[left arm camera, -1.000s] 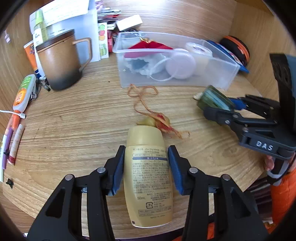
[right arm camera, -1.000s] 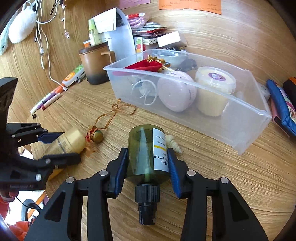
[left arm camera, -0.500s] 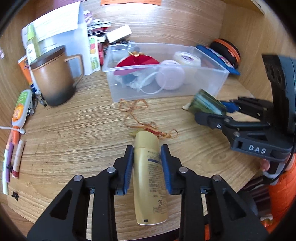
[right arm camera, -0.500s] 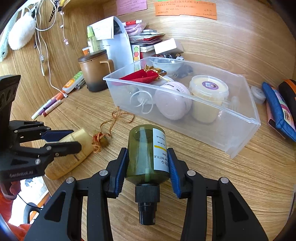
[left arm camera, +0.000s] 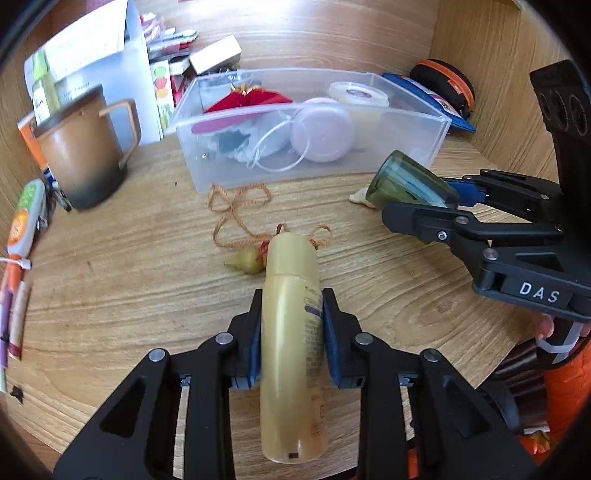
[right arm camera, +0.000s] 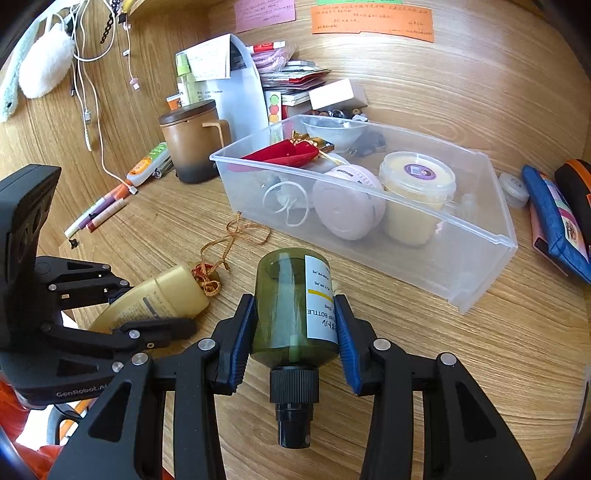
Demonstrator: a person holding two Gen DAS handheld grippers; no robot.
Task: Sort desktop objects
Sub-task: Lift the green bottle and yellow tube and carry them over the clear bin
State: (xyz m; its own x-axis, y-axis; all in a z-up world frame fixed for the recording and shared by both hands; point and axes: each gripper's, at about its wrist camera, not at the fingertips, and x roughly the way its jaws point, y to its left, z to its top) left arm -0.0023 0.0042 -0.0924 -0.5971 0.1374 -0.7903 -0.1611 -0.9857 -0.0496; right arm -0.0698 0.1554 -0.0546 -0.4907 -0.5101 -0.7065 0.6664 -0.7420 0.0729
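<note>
Left gripper (left arm camera: 291, 332): clamped on the cream-gold lotion bottle (left arm camera: 291, 339), blue pads against both sides; small print runs down its label but is too fine to read.
Right gripper (right arm camera: 293, 325): closed around the green pump bottle (right arm camera: 293, 306), black screw collar and nozzle pointing back toward the camera; its white label reads "BOTTLE" and "PP, PE".
Gripper markings: "DAS" on the right gripper's body in the left wrist view, "GenRobot" on the left gripper's body in the right wrist view.
Gourd charm (left arm camera: 246, 261): lies on the wooden desk (left arm camera: 110, 266) just beside the lotion bottle's far end, its orange cord (left arm camera: 236, 206) looping toward the bin.
Clear plastic bin (right arm camera: 476, 291): holds a red pouch (right arm camera: 284, 153), a pink round case (right arm camera: 347, 206) and a cream tub with a purple lid sticker (right arm camera: 415, 177).
Brown mug (right arm camera: 192, 142): left of the bin, lid on.
Wall notes: orange note (right arm camera: 371, 18) and pink note (right arm camera: 264, 11), handwriting unreadable.
</note>
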